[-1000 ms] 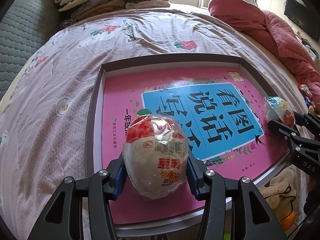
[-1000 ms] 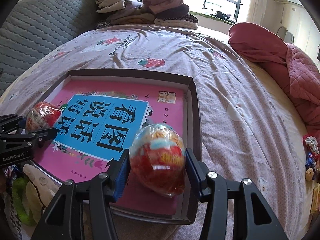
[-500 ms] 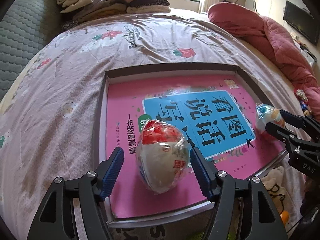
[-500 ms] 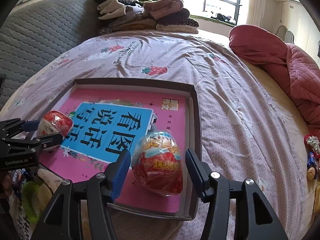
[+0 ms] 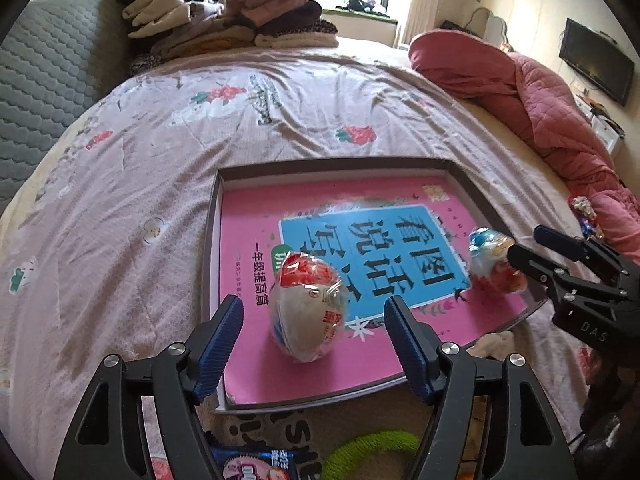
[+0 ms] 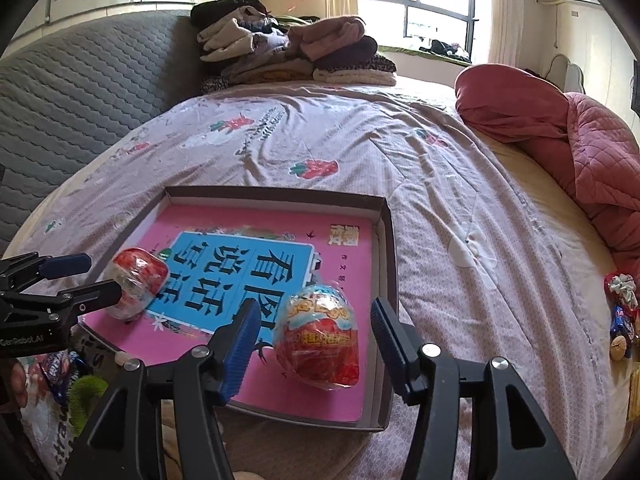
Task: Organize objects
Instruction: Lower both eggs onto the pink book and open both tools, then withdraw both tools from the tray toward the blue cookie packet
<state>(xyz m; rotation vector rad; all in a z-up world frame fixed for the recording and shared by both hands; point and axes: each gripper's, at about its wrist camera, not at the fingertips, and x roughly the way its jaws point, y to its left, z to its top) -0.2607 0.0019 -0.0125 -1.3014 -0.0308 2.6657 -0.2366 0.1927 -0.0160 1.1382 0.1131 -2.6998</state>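
Retreat is the step: draw each tool straight back, jaws wide, so neither egg rolls. Left gripper point(image 5: 314, 322) gapes empty around the white-and-red wrapped egg point(image 5: 306, 306) on the pink book point(image 5: 256, 248) near the tray's point(image 5: 212, 216) left wall; right gripper point(image 6: 312, 326) likewise brackets the red-and-blue wrapped egg point(image 6: 318, 334) by the tray's right wall, both level and low
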